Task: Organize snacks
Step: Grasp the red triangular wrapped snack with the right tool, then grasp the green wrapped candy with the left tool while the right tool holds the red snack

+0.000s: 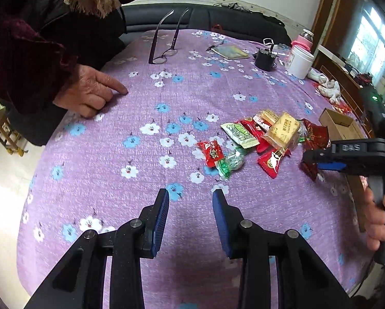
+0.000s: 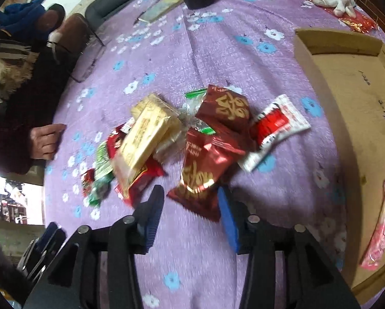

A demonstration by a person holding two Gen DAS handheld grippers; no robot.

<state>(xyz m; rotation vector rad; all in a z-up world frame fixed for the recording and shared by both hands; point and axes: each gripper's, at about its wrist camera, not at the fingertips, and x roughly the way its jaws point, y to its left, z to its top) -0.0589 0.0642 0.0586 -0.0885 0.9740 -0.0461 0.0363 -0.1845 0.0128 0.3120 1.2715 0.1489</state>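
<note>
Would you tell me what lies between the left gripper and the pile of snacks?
Only bare flowered tablecloth: in the left wrist view, nothing lies between the left gripper and the snack pile.

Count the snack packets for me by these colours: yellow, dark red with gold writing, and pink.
Yellow packets: 2
Dark red packets with gold writing: 2
Pink packet, lying in the cardboard box: 1
Total: 5
</note>
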